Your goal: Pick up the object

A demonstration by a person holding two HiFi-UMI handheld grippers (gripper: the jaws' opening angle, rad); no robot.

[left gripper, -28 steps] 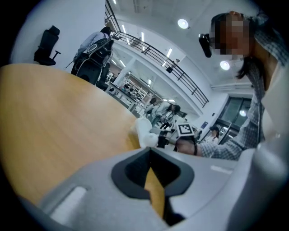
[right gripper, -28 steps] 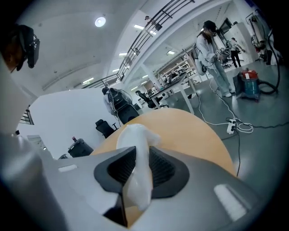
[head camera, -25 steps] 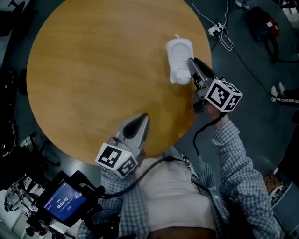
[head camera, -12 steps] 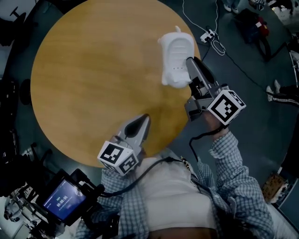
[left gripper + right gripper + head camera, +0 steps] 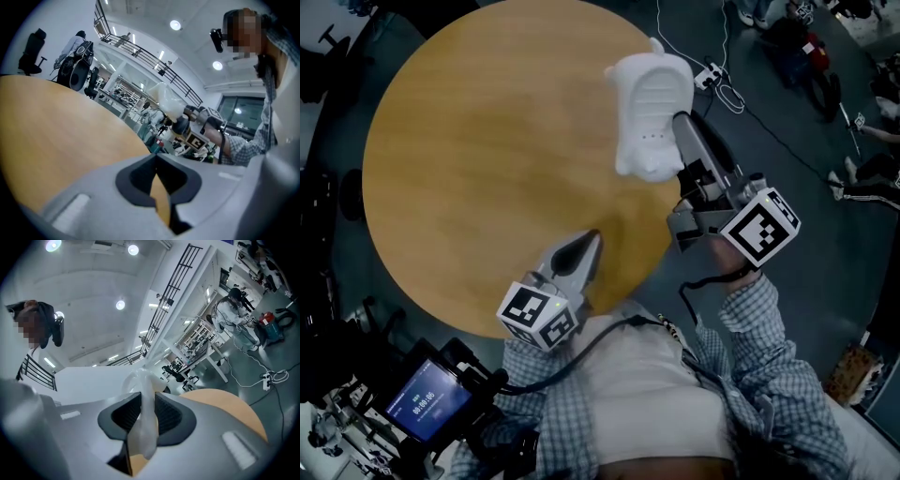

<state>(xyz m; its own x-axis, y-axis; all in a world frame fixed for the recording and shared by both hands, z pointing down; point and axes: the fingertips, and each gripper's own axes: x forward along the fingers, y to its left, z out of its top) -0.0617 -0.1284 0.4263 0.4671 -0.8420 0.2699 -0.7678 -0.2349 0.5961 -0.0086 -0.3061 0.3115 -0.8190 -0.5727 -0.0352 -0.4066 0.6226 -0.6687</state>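
Right gripper [image 5: 684,131] had its jaws clamped on the white plastic object [image 5: 649,103], gripping it at the near end. In the right gripper view the ribbed dark pads [image 5: 125,416] pressed from both sides on a thin, translucent-white edge of it, w/ the rest of the piece sticking out past the tips. Object was a pale rounded shell w/ a ribbed, recessed face & a small nub at its far corner. In the head view it sat over the far-right rim of the round wooden table [image 5: 487,150], partly overhanging the floor. The left gripper view showed it up in the air, clear of the table top, w/ only the jaws holding it.

Left gripper [image 5: 589,242] was by the table's near edge, well apart from the object, tips pointing toward the table's middle; couldn't tell if it touched the wood. Its jaws were together: pads [image 5: 140,180] met at the tips w/ nothing btwn them, only a sliver of tabletop showing thru the gap lower down.

Marker cube [image 5: 759,227] sat at the rear of the right gripper, & a checked sleeve [image 5: 759,319] ran back from it.

On the floor beyond the table: a white power strip [image 5: 710,75] w/ looping cables [image 5: 741,89]. Bottom left of the head view: a small lit screen [image 5: 427,405] on a dark rig. Bg in the left gripper view: a big hall w/ ceiling lights, a railed upper walkway [image 5: 140,54], & a person [image 5: 75,44] at far left near an office chair [image 5: 33,47]
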